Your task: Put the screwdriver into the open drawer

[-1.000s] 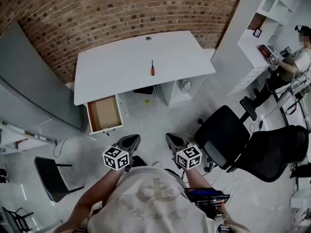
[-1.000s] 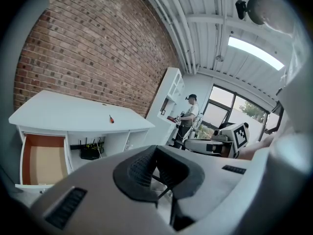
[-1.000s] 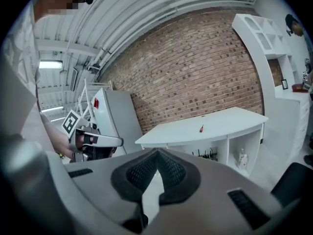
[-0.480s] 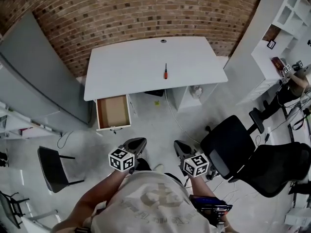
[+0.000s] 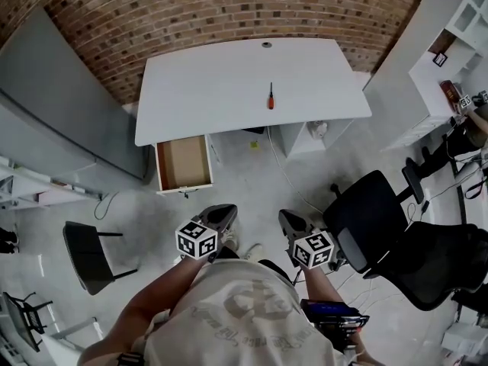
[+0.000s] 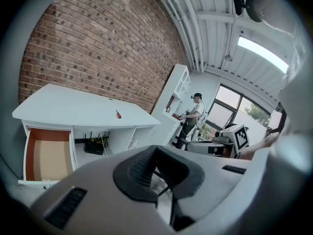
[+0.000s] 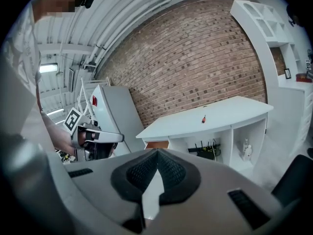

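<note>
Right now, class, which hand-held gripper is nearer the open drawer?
Left. The left hand-held gripper hangs below and right of the drawer in the head view; the right hand-held gripper sits farther right, beyond it.

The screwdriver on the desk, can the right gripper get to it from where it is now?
Probably not yet. The screwdriver lies alone on the white desk, well across the floor from the right gripper, whose jaws are shut and empty. Nothing blocks the way, but it must come closer.
</note>
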